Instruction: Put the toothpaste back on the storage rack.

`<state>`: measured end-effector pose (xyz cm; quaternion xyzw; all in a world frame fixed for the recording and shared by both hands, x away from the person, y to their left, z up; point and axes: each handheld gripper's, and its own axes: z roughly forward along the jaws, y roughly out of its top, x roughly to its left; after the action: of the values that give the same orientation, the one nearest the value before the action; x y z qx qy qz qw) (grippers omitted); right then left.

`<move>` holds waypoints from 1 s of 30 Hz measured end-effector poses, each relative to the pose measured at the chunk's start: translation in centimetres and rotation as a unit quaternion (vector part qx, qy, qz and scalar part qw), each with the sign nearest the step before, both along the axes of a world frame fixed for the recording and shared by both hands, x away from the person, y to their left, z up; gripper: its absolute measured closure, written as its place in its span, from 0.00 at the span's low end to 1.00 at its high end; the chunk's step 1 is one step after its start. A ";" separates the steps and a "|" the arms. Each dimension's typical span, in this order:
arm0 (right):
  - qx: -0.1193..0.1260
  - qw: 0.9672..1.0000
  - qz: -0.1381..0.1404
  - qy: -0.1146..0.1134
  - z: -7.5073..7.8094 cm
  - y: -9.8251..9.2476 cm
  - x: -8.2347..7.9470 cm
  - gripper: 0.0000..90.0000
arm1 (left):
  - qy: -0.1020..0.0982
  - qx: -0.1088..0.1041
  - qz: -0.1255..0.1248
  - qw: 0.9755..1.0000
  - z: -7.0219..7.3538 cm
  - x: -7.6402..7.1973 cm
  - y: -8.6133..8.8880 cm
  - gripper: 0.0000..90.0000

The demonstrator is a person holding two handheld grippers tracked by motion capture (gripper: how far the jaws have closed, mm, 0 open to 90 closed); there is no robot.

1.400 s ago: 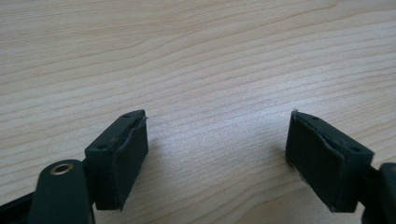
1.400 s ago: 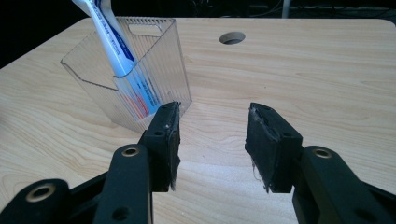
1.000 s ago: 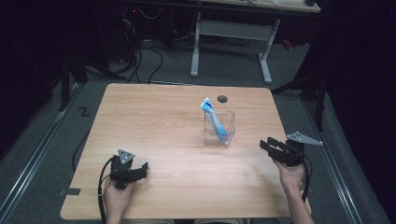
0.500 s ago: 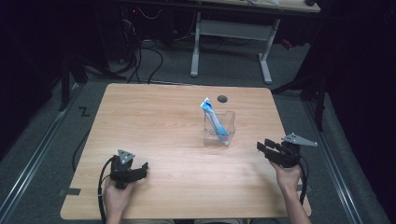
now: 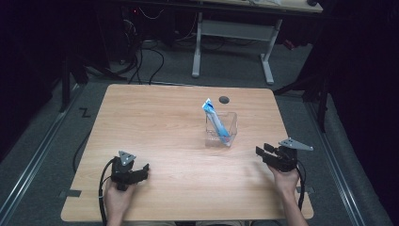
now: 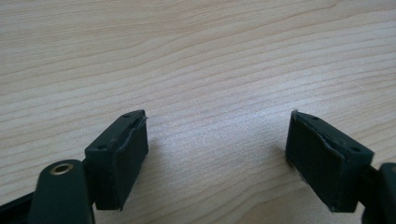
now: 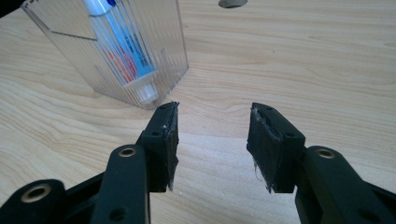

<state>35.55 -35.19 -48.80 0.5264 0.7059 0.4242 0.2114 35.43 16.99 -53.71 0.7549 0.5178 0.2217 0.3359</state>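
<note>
Right hand-held gripper: released, jaws apart with bare bench between the pads; they have just been opening a little further, and nothing sits between them. In the right gripper view the pads rest low over the wood and aim toward the clear holder, which lies at about 11 o'clock from the jaw gap, near but apart. Judgement: the gap is kept wide because the holder is a broad, smooth-walled thing and a narrow gap would not pass around it.

Left hand-held gripper: also released, pads spread wide over bare bench, gripping nothing. It sits near the front edge at roughly 8 o'clock from the bench centre, well apart from the work. Judgement: parked there to keep clear of the right side's approach.

Task thing: the blue-and-white tube stands in the clear holder, right of centre on the bench, at about 10 o'clock from the right hand-held gripper in the high view. It leans, upper end tilted away toward the far side, cap end down against the holder floor, as the right gripper view shows through the ribbed wall. Judgement: the lean follows from a holder wider than the tube, leaving the top free above the rim for a pinch.

A round cable hole lies just beyond the holder at 12 o'clock.
</note>
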 end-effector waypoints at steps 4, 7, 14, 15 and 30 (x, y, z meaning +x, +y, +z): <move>-0.005 1.000 -0.004 0.004 -0.6 0.1 0.0 0.58 | 0.000 0.000 0.000 1.000 0.0 0.0 0.0 0.24; -0.012 1.000 -0.005 0.013 -1.0 0.4 0.1 0.57 | 0.000 0.000 0.000 1.000 0.0 0.0 0.0 0.24; -0.028 1.000 0.001 0.011 -1.4 1.1 0.5 0.57 | 0.000 0.000 0.000 1.000 0.0 0.0 0.0 0.24; -0.031 0.999 0.001 0.014 -1.6 1.2 0.6 0.56 | 0.000 0.000 0.000 1.000 0.0 0.0 0.0 0.24; -0.066 0.998 0.004 0.022 -2.8 2.4 1.2 0.54 | 0.000 0.000 0.000 1.000 0.0 0.0 0.0 0.24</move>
<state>36.77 -32.75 -51.62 0.5176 0.7390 0.3658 0.2285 35.44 16.98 -53.71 0.7545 0.5181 0.2218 0.3363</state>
